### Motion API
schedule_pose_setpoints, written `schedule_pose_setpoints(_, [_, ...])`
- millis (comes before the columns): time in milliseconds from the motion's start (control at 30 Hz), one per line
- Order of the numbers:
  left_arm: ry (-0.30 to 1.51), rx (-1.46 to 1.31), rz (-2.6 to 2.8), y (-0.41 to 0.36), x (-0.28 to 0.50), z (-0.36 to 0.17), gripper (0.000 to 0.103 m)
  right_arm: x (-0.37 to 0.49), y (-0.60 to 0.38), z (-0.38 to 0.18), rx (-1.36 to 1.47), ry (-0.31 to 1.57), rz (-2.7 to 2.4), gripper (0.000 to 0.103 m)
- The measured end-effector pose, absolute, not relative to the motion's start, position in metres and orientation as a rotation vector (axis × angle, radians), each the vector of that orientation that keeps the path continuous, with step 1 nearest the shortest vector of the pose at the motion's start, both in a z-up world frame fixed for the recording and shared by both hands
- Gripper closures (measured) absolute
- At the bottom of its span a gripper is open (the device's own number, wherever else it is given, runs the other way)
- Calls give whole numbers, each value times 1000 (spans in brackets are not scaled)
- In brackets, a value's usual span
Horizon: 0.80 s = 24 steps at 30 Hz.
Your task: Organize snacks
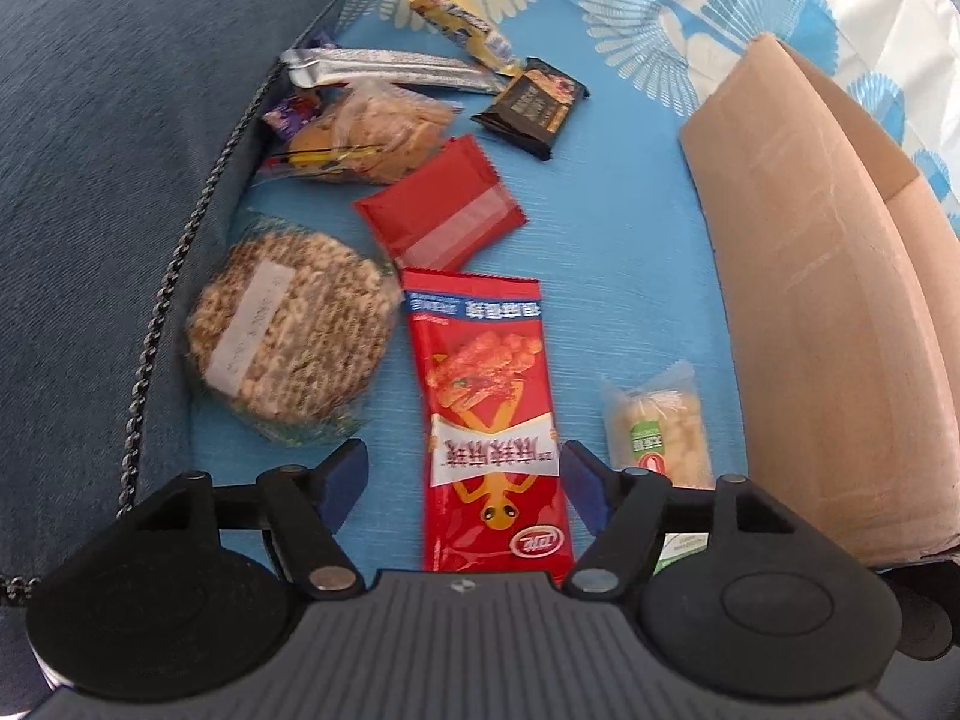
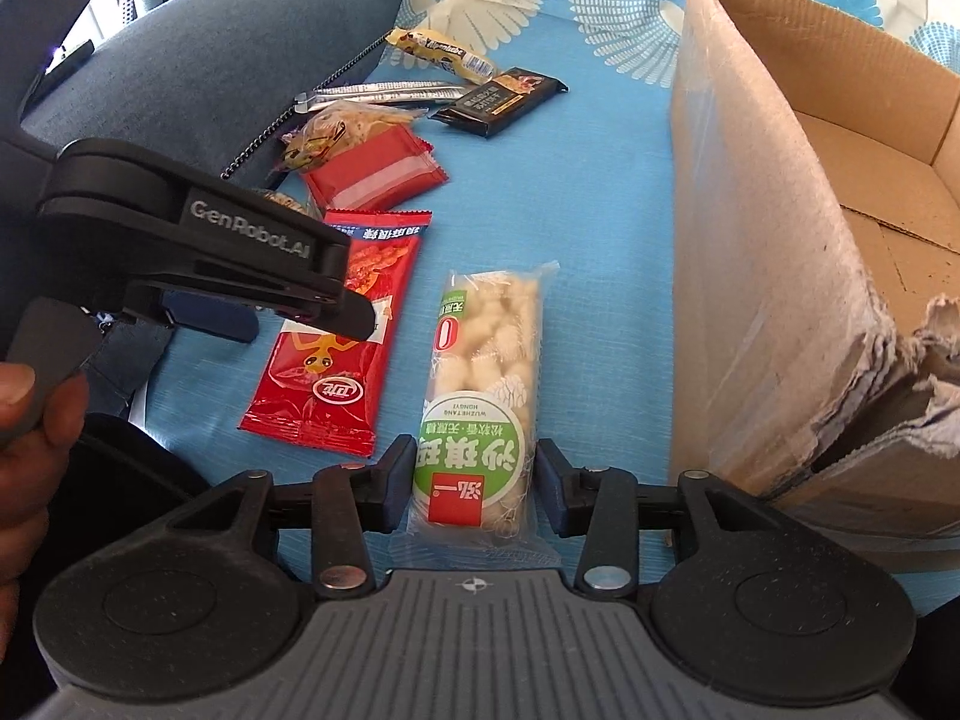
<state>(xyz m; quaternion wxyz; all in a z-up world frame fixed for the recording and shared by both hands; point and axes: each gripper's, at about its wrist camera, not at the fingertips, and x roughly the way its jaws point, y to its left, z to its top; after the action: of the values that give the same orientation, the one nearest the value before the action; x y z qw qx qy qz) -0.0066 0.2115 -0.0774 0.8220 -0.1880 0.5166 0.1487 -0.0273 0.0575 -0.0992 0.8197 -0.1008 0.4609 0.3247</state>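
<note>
A long red snack packet (image 1: 492, 420) lies on the blue cloth between the fingers of my left gripper (image 1: 462, 471), which stands open with a gap on the left side. In the right wrist view the left gripper (image 2: 300, 330) hovers over that red packet (image 2: 324, 384), held by a hand (image 2: 30, 420). A clear pack of pale puffed snack with a green label (image 2: 480, 408) lies between the fingers of my right gripper (image 2: 475, 471). Its pads stand close beside the wrapper without squeezing it. The open cardboard box (image 2: 780, 228) stands to the right.
Further back lie a round seed cake in clear wrap (image 1: 288, 342), a square red pouch (image 1: 444, 210), a bag of biscuits (image 1: 372, 132), a black packet (image 1: 531, 105), a silver stick (image 1: 384, 66) and a yellow bar (image 1: 456, 18). A blue cushion (image 1: 120, 150) borders the left.
</note>
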Motion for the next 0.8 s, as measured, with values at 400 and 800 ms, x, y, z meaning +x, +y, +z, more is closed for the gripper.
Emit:
schedule_pose_setpoints(400, [1134,-254,289,187,10,-87,27,-30,57,-100,-234,974,696,58])
schedule_pose_setpoints(800, [1125,-101,302,168,15,-94,39,-33,58,-101,-256,962,690,58])
